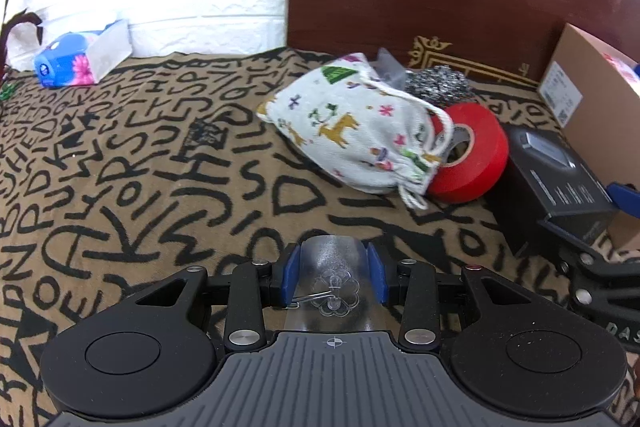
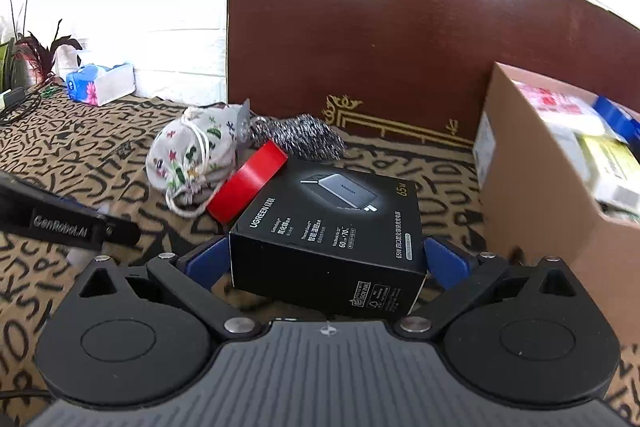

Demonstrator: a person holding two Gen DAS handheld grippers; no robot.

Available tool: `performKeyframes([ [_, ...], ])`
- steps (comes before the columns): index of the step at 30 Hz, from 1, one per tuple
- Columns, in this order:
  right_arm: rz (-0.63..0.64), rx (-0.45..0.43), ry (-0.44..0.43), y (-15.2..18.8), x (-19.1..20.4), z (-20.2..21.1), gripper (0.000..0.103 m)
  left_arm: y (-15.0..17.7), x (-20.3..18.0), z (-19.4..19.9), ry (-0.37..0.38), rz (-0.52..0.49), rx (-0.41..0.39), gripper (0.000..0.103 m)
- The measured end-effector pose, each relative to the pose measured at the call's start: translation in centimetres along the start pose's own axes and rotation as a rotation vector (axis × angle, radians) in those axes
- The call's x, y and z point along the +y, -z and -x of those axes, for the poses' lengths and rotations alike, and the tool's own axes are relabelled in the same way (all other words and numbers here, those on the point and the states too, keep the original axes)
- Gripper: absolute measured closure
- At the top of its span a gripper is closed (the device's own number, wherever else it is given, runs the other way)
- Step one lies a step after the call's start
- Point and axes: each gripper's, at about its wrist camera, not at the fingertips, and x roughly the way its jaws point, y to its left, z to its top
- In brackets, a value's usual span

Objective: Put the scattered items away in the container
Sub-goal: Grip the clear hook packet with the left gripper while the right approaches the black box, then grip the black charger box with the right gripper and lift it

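Observation:
My left gripper (image 1: 335,275) is shut on a clear plastic adhesive hook (image 1: 334,281) with a wire hook, low over the patterned cloth. My right gripper (image 2: 326,263) is shut on a black UGREEN charger box (image 2: 332,223), its blue fingers (image 2: 446,261) pressing both sides. The box also shows in the left wrist view (image 1: 556,183). A white drawstring pouch (image 1: 356,131) lies against a red tape roll (image 1: 468,155), with a steel scourer (image 1: 438,85) behind. The open cardboard box (image 2: 532,179) stands at the right.
A letter-patterned cloth (image 1: 140,167) covers the table. A brown headboard-like panel (image 2: 400,39) and white brick wall stand behind. A blue tissue pack (image 1: 80,57) sits far left. The cardboard box holds several packages (image 2: 608,163). A plant and cables (image 2: 28,67) are at the far left.

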Motion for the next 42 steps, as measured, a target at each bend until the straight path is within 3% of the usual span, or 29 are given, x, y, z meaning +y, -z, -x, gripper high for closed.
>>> performKeyframes([
  [10, -0.038, 0.023, 0.009, 2.5, -2.4, 4.7, 0.001, 0.8, -2.1, 2.0, 0.029, -0.031, -0.009, 0.067],
  [17, -0.053, -0.056, -0.030, 2.3, -2.9, 8.6, 0.002, 1.0, -5.0, 4.6, 0.049, -0.088, -0.051, 0.067],
  [18, -0.056, -0.068, -0.034, 2.2, -3.0, 9.1, 0.008, 0.9, -5.4, 5.0, 0.054, -0.093, -0.056, 0.067],
  [19, -0.059, -0.093, -0.026, 2.2, -3.2, 9.8, 0.040, 0.9, -5.8, 5.4, 0.060, -0.098, -0.061, 0.067],
  [21, -0.079, -0.113, -0.058, 1.6, -3.9, 11.0, 0.065, 0.8, -6.7, 6.0, 0.069, -0.108, -0.074, 0.066],
  [23, -0.080, -0.112, -0.035, 1.5, -4.5, 11.4, 0.063, 0.7, -7.7, 6.7, 0.074, -0.125, -0.089, 0.066],
  [24, -0.056, -0.100, -0.018, 1.7, -4.6, 11.4, 0.046, 0.7, -8.2, 7.0, 0.074, -0.136, -0.096, 0.065],
  [25, -0.036, -0.079, -0.008, 2.1, -4.7, 11.3, 0.018, 0.8, -8.5, 7.3, 0.073, -0.146, -0.103, 0.065],
  [26, -0.030, -0.067, 0.000, 2.6, -4.7, 11.4, 0.012, 1.0, -8.8, 7.6, 0.070, -0.156, -0.111, 0.065],
  [32, 0.011, -0.025, -0.045, 4.3, -3.8, 11.0, 0.006, 1.5, -8.7, 7.5, 0.059, -0.149, -0.090, 0.065],
  [35, 0.032, -0.017, -0.024, 4.3, -3.9, 10.0, 0.004, 1.5, -8.2, 7.5, 0.053, -0.146, -0.089, 0.064],
  [39, -0.026, -0.003, 0.022, 4.4, -5.4, 8.1, 0.004, 1.4, -7.8, 6.9, 0.059, -0.130, -0.077, 0.064],
  [42, -0.049, -0.008, -0.006, 4.7, -6.9, 6.3, 0.004, 1.5, -8.1, 6.2, 0.063, -0.137, -0.056, 0.064],
])
